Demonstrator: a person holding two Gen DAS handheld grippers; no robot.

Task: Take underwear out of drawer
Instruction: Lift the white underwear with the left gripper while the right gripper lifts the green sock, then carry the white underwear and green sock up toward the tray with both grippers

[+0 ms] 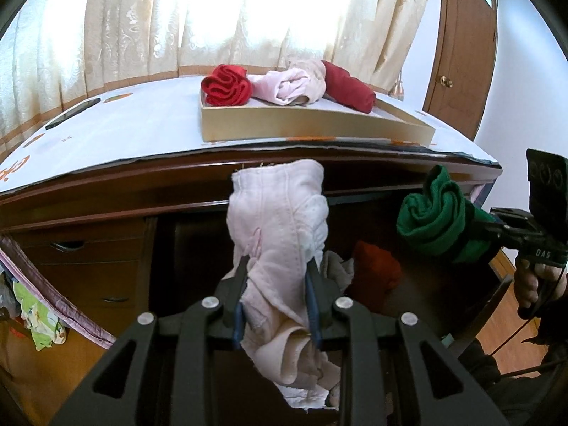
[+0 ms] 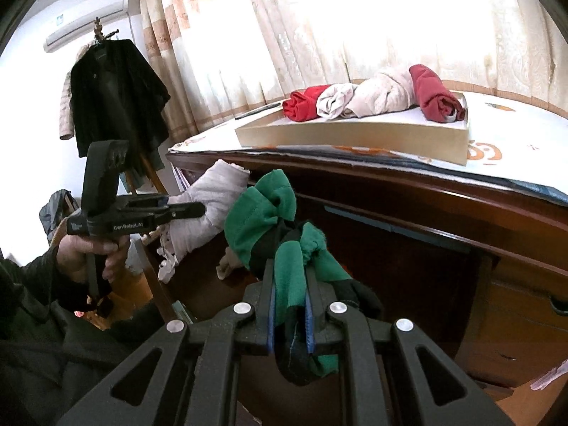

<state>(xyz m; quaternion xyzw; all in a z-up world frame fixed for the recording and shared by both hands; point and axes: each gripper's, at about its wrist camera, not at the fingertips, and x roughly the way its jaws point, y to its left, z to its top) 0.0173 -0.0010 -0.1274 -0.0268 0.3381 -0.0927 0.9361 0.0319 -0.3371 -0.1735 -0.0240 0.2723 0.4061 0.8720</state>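
**Two soft rolls lifted above the open drawer, tray waiting on the desk**

The left gripper (image 1: 277, 266) has its fingers closed narrowly on a pale pink underwear roll (image 1: 280, 213), pinching it about the middle so both ends flop free. The right gripper (image 2: 291, 277) is clamped tight on a green underwear roll (image 2: 262, 216), with green and dark cloth bunched between the pads. Both rolls hang in the air in front of the desk edge, above the open drawer (image 1: 408, 248).

These look light, limp and easily squashed; nothing fragile. A loose roll may unwind if taken by an outer flap, so the thick middle of the bundle seems the safest hold, as both are gripped now.

In the drawer a red-orange piece (image 1: 376, 266) and a beige piece (image 1: 337, 269) remain, near the left gripper's right finger. On the far desk top, the shallow cardboard tray (image 1: 284, 124) holds a bright red roll (image 1: 227, 85) at left, two pink rolls (image 1: 294, 83) in the middle, and a dark red roll (image 1: 349, 87) at right.
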